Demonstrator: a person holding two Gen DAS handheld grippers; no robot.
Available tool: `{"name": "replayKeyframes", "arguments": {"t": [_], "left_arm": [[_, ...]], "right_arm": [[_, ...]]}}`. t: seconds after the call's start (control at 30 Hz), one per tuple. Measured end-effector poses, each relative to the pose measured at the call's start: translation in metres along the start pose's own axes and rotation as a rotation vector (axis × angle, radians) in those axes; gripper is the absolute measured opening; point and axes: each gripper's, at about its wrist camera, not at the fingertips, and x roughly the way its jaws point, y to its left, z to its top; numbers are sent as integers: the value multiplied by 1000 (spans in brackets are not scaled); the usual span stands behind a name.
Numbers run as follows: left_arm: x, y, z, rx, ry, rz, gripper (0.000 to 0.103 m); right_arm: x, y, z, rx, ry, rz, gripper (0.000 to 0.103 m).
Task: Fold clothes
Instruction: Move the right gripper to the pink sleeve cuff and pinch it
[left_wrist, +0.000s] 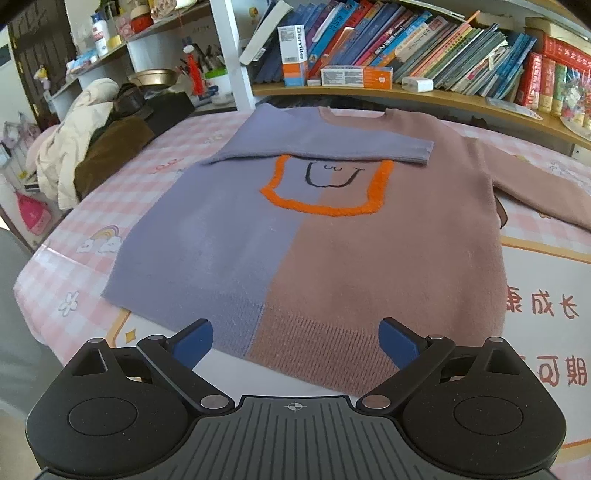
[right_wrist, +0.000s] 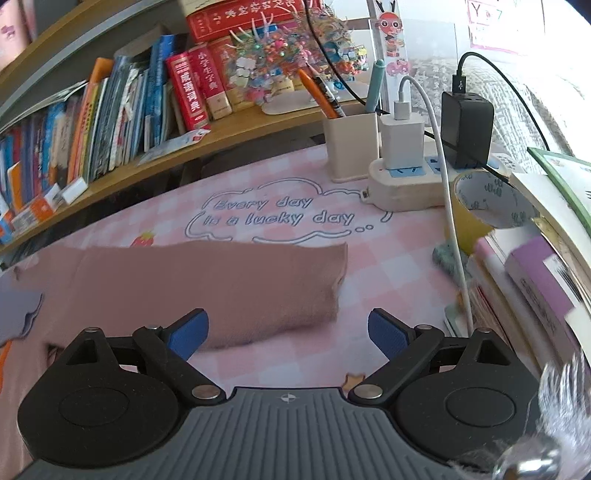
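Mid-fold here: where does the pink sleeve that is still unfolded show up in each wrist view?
Left wrist: the pink sleeve runs off the right edge, spread flat on the checked cloth.
Right wrist: the same sleeve lies across the lower left, its cuff near centre, just beyond the open right gripper.
Shared landmark: the red dictionaries on the shelf.

Your left wrist view looks forward and down from just beyond the hem of the sweater (left_wrist: 314, 236), facing the bookshelf (left_wrist: 424, 92) behind its collar. Your right wrist view sits close above the sweater's pink sleeve (right_wrist: 229, 288), facing the power strip (right_wrist: 402, 188) beyond the cuff. Both views share that sleeve and the bookshelf.
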Motion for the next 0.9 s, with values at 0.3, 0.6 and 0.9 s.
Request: {"name": "replayKeyframes", "arguments": {"t": [0.3,0.6,0.9], "left_arm": [[3,5,-2,-29,24,39,98],[0,15,-6,-69,19,62,98],[-1,17,-7,-94,2,50,98]], "right_arm": [[13,-1,1,64,-11,83,84],[20,-11,13,154,8,100,34],[18,-17,17,191,42,102,6]]}}
